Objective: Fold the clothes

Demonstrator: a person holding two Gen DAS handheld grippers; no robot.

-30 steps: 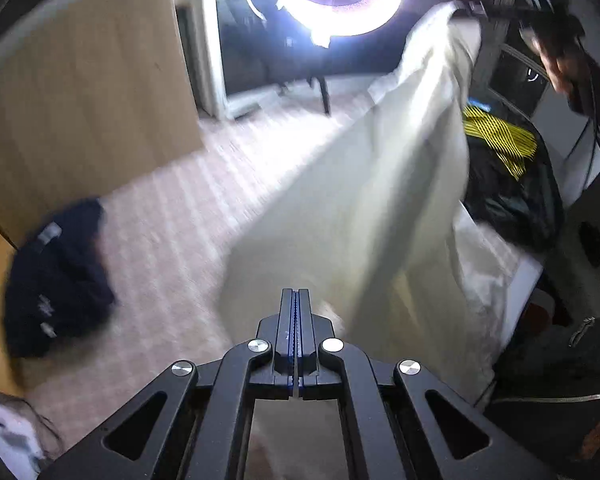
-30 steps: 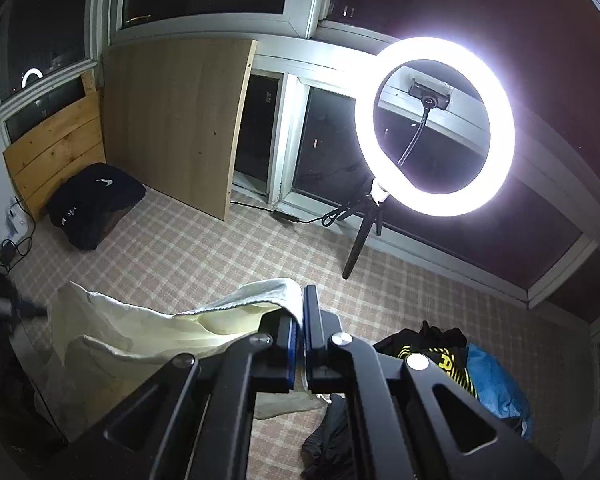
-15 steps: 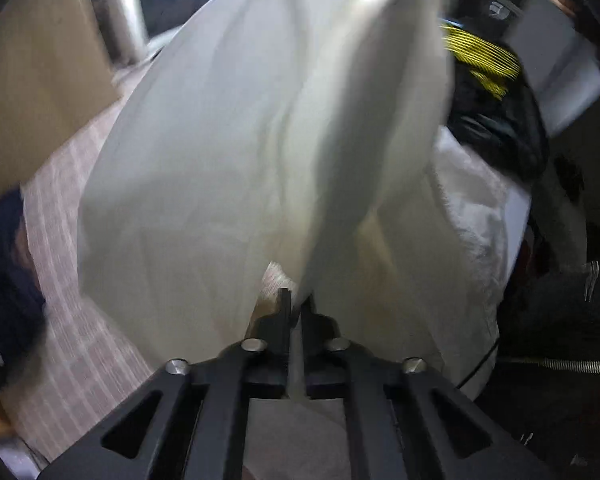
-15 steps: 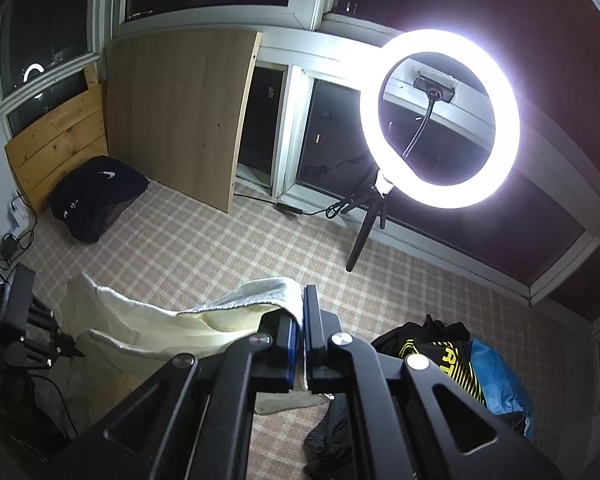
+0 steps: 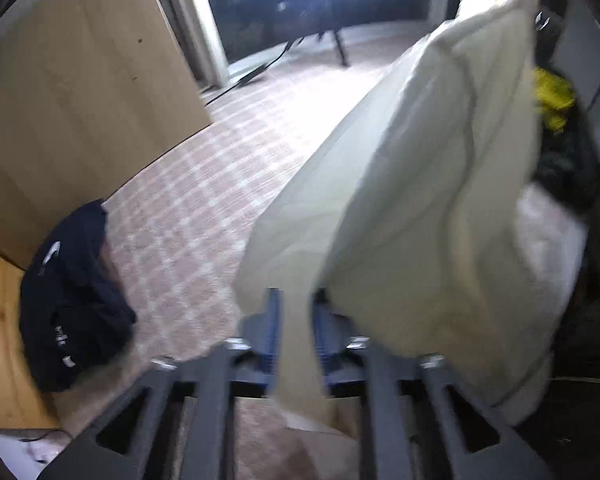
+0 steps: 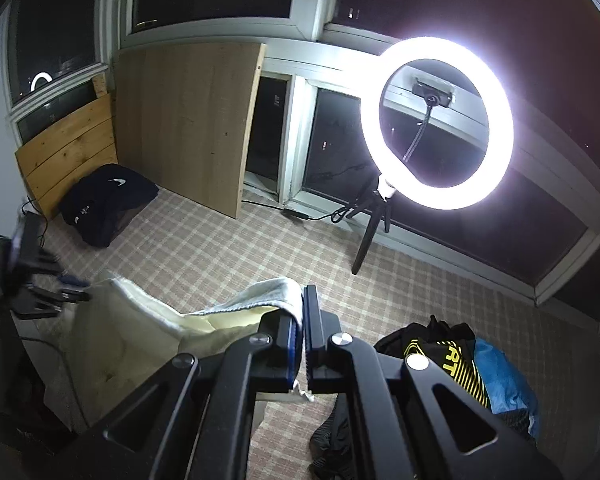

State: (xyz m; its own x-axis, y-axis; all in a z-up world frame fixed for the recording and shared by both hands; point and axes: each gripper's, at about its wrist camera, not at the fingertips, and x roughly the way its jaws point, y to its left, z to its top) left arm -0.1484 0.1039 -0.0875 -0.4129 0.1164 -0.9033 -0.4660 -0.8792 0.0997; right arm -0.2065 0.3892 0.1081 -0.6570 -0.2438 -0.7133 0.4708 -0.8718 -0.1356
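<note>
Above the checked carpet (image 6: 228, 256), we hold a cream cotton garment (image 5: 420, 184) with our right gripper (image 6: 304, 332) clamped (our left gripper (image 5: 296, 320) gapes, cloth between).

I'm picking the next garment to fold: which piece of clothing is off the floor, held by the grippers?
The cream cloth: it hangs between the left gripper and right gripper. The navy garment and the black-and-yellow one lie on the floor.

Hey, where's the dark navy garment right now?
The navy garment lies on the checked floor at the left of both views, against the wooden boards leaning under the windows.
</note>
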